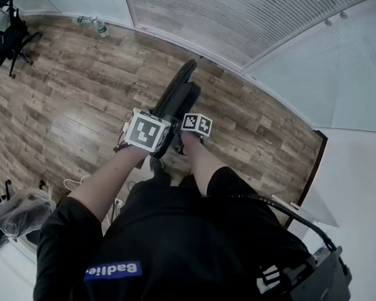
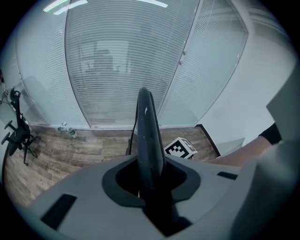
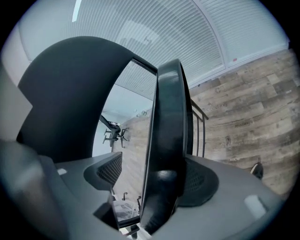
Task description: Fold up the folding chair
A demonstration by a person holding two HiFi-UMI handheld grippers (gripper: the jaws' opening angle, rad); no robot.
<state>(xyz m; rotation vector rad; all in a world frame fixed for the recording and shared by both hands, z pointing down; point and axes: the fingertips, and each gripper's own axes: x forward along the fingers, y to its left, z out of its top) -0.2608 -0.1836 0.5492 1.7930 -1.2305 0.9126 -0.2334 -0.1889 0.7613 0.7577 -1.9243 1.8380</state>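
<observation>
Two grippers were at the folding chair (image 1: 178,93): left gripper (image 2: 151,183) fingers clamped its thin edge, probably steadying it; right gripper (image 3: 157,185) fingers stood apart astride another panel.

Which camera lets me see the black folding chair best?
The head view: there the folding chair shows against the wooden floor, seen from above as one narrow shape. The left gripper view shows only a thin edge between its jaws. The right gripper view is too close, showing just a panel edge and a curved part.
</observation>
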